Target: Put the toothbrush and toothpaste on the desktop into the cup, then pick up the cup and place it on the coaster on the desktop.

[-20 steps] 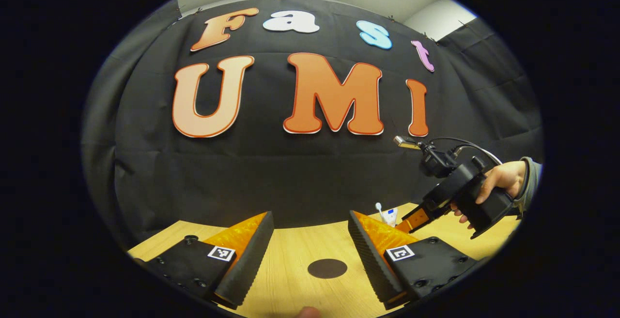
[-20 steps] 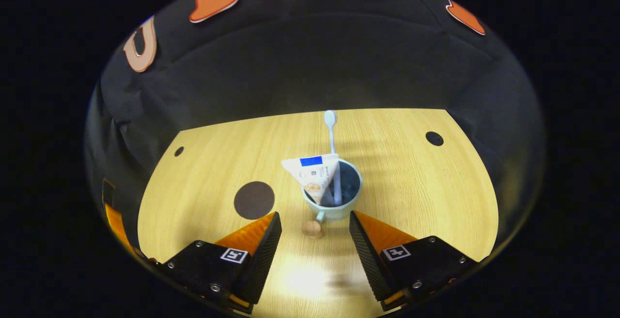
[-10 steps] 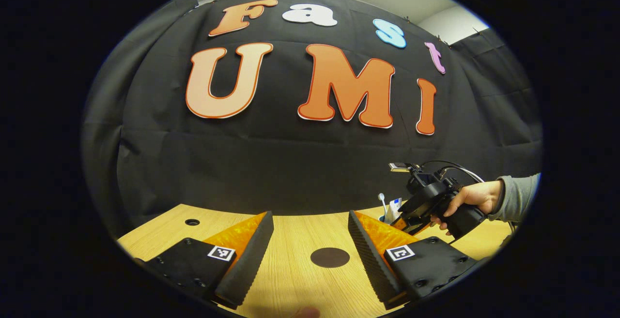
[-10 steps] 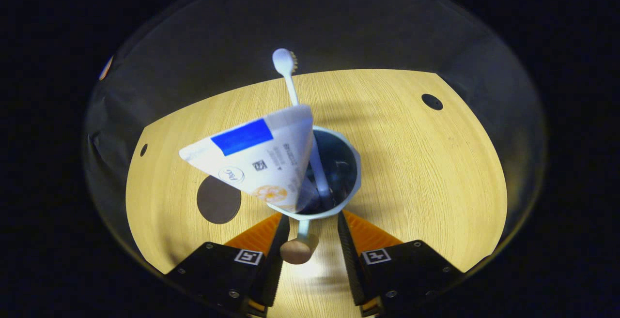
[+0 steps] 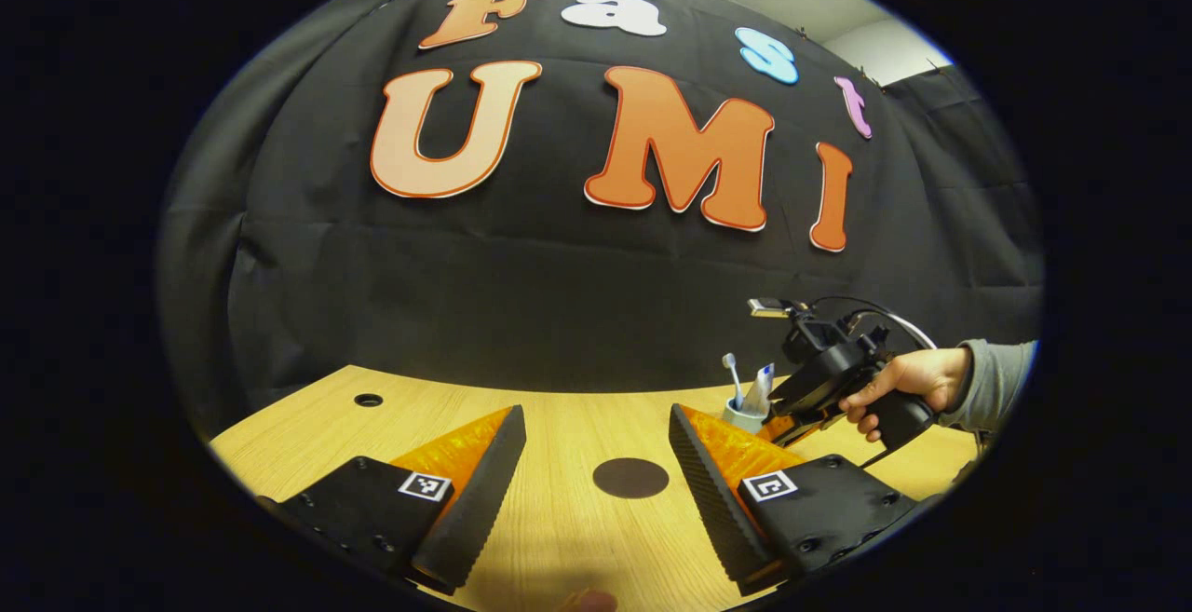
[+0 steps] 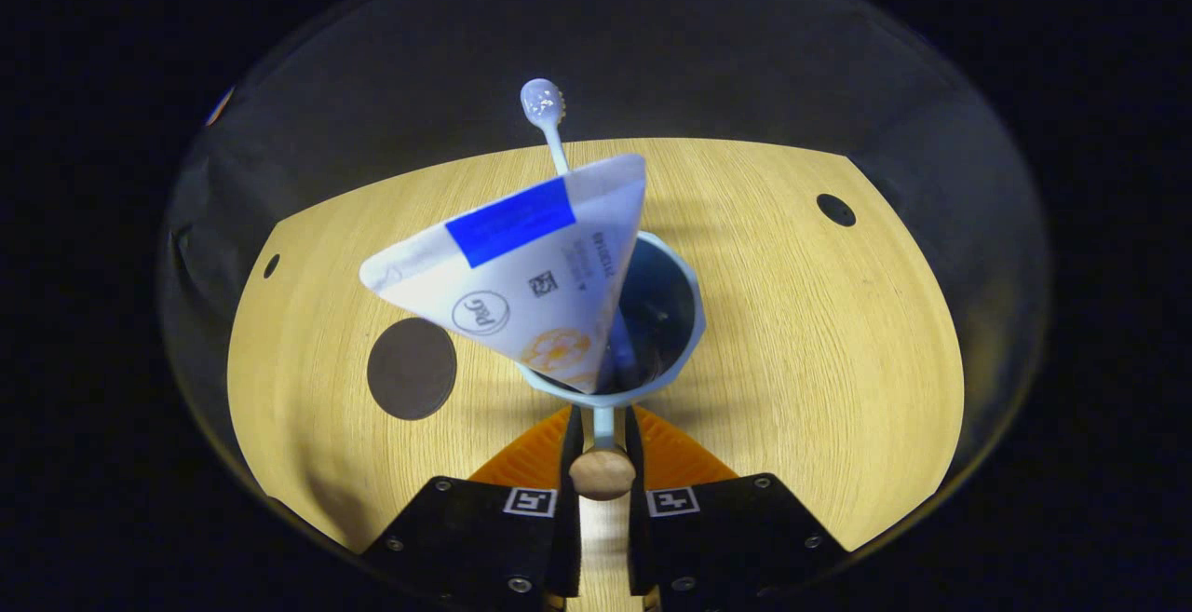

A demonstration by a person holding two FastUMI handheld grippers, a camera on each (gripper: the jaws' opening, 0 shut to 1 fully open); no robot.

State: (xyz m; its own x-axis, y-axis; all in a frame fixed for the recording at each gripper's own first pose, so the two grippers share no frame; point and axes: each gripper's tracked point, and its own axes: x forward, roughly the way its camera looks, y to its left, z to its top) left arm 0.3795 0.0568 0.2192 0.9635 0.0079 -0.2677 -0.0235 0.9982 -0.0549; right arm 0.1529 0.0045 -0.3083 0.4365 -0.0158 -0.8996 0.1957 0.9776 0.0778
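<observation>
Wooden, round-ended and joined to a pale blue stem, the cup's handle (image 6: pixel 602 463) sits pinched between both fingers of the right gripper (image 6: pixel 602 440), which are closed against its two sides. Just beyond the fingertips stands the pale blue faceted plastic cup (image 6: pixel 684 328), upright on the light wood-grain desktop (image 6: pixel 810 333). Inside it a white toothpaste tube (image 6: pixel 521 267) with a blue band leans to the view's left, cap end down, its flat crimped end uppermost. Behind the tube a white toothbrush (image 6: pixel 545 114) rises out of the cup, bristle head at the top. A dark brown round coaster (image 6: pixel 412 368) lies flat on the desktop to the view's left of the cup, near it but apart.

From the left gripper view, the left gripper (image 5: pixel 596 449) hangs above the desktop with fingers spread wide and nothing between them. The coaster lies ahead of them. Farther right, a hand (image 5: pixel 908 379) in a grey sleeve holds the right gripper at the cup.
</observation>
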